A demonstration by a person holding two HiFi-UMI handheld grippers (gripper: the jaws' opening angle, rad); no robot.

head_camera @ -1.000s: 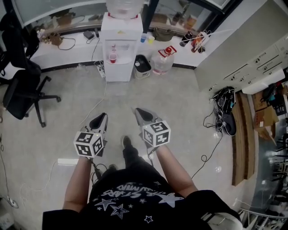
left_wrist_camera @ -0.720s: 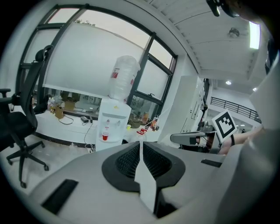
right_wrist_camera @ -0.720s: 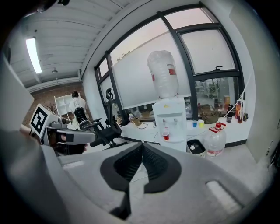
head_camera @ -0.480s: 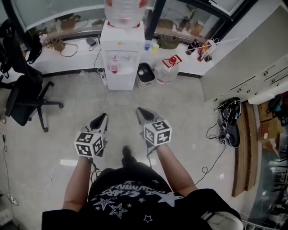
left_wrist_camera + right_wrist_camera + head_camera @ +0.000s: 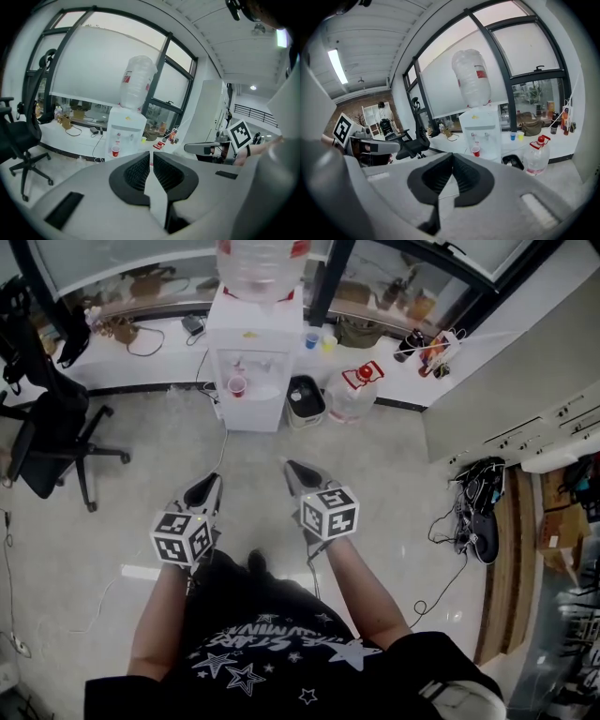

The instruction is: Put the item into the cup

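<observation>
Head view: left gripper and right gripper hover, ribbed black jaws pressed together, empty. Ahead, red cup sits in boxy white dispenser.

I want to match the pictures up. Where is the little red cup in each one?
Head view: red cup, upper part, left of centre.
Left gripper view: red cup, left of centre.
Right gripper view: red cup, just right of centre.
Shared landmark: the white water dispenser holding it.
</observation>
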